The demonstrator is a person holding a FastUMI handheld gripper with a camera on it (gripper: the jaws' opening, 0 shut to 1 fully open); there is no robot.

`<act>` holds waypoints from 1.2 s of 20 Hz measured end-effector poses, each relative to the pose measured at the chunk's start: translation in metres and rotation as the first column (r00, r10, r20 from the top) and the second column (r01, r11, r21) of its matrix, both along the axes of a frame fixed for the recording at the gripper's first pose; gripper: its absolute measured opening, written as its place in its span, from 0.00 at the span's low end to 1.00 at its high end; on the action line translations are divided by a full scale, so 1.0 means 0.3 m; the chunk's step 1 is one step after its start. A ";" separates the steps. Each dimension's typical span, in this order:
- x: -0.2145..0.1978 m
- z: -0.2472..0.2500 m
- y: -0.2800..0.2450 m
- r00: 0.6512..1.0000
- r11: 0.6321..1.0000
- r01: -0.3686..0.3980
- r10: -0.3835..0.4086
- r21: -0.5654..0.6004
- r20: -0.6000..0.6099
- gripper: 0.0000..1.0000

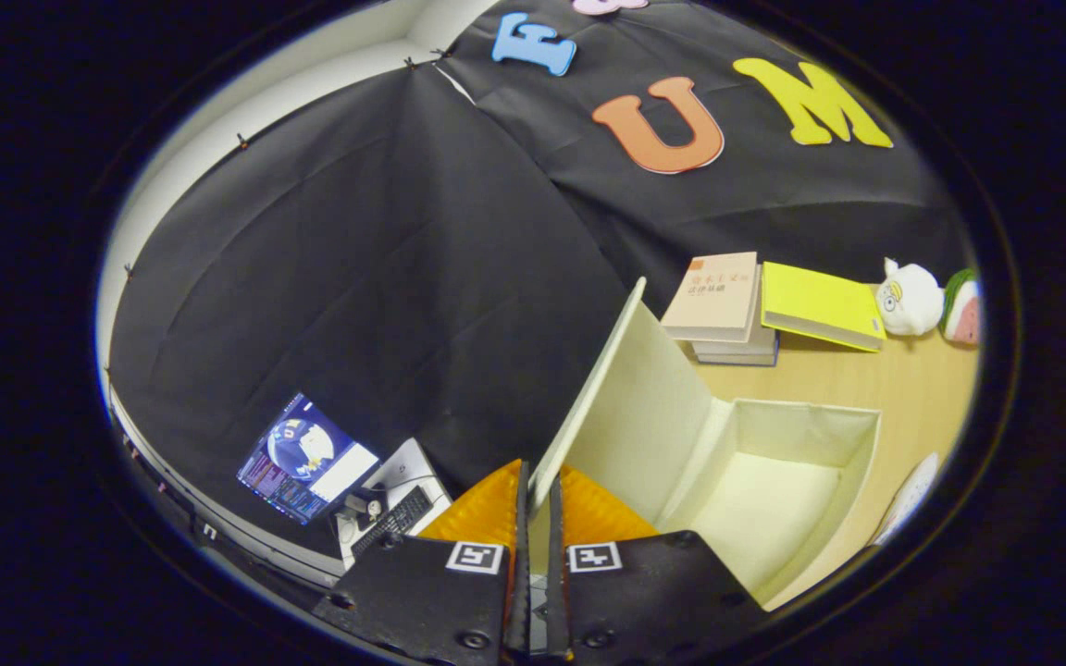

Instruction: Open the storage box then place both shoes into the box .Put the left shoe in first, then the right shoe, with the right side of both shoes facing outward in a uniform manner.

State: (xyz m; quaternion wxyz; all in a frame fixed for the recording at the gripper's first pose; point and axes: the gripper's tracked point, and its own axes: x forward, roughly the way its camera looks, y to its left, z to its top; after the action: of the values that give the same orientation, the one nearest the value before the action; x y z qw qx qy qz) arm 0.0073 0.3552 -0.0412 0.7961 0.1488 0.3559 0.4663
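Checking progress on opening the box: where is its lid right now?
In the gripper view the lid stands raised, its edge pinched between the gripper fingers, beside the open storage box, with the books beyond.

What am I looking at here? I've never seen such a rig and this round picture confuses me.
The picture comes from a fisheye camera riding on a hand-held gripper, looking forward along its two fingers. A person carries the tool; there is no robot arm. The jaws are closed on the edge of the lid of a white box, which stands raised, so the box is open and its inside looks empty. The box sits on a wooden table. Beyond it lie stacked books, a yellow book leaning on them, and two small plush toys. Off to the other side, lower down, are a laptop and a keyboard.
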 end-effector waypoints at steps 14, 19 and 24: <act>0.135 0.054 -0.075 0.935 0.971 0.225 -0.190 -0.085 0.298 0.89; 0.184 0.066 -0.362 0.871 0.918 0.385 -0.329 -0.092 0.366 0.96; 0.211 0.039 -0.678 0.806 0.849 0.519 -0.449 -0.097 0.385 0.99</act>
State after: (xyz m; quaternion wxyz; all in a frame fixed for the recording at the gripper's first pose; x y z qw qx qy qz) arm 0.0708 0.1516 -0.0296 0.9495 0.0703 0.2036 0.2280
